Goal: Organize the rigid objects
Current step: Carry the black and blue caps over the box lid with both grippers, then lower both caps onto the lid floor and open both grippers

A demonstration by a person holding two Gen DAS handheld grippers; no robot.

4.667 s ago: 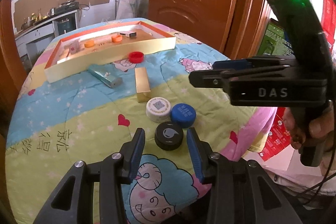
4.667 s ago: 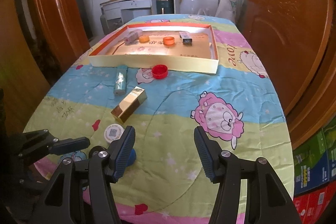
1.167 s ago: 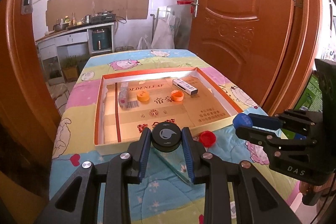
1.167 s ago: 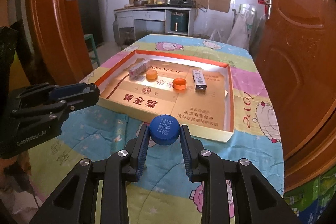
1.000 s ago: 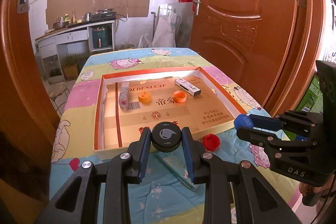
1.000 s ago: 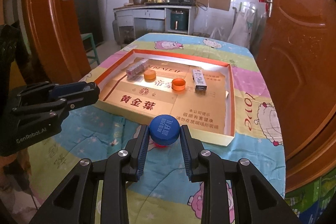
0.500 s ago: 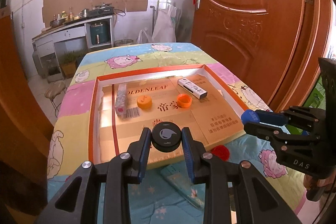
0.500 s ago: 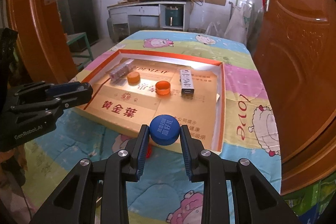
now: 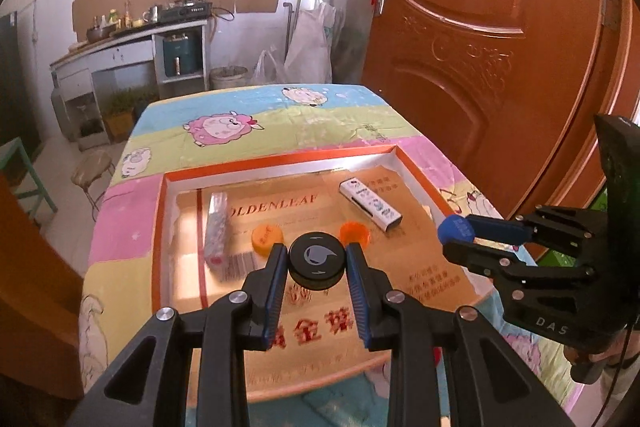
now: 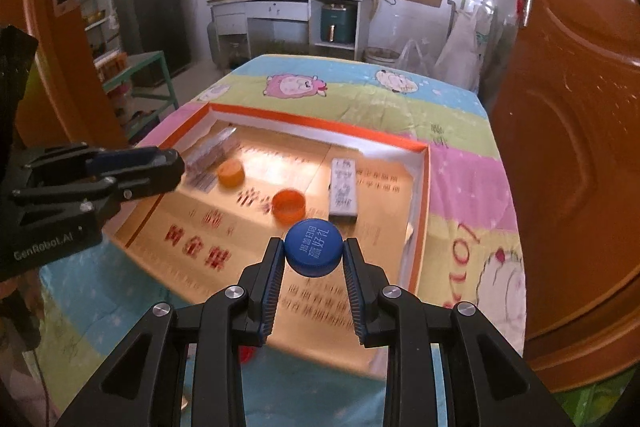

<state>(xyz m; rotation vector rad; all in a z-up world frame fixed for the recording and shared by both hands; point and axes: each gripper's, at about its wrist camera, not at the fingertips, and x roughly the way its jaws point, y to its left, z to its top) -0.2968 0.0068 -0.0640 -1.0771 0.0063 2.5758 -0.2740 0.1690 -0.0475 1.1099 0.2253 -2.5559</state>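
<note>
Left tongs (image 9: pixel 317 263) clamped on the black cap (image 9: pixel 317 260), right tongs (image 10: pixel 314 254) clamped on the blue cap (image 10: pixel 314 246), both hanging over the near part of the tray (image 9: pixel 158 227). Best lowered close to the cardboard floor before letting go, flat side down, so no rolling; kept clear of each other too. Ahead of the left tongs inside the tray: two orange caps (image 9: pixel 267 238), a silvery packet (image 9: pixel 216 227) off to the left, a white stick (image 9: pixel 370 205) to the right. Bare floor just below both caps, likely room enough.

Black cap (image 9: pixel 317 259), blue cap (image 10: pixel 314 247), orange-rimmed gold tray (image 9: pixel 416 187), pastel striped cartoon-sheep cloth (image 9: pixel 224 125).
</note>
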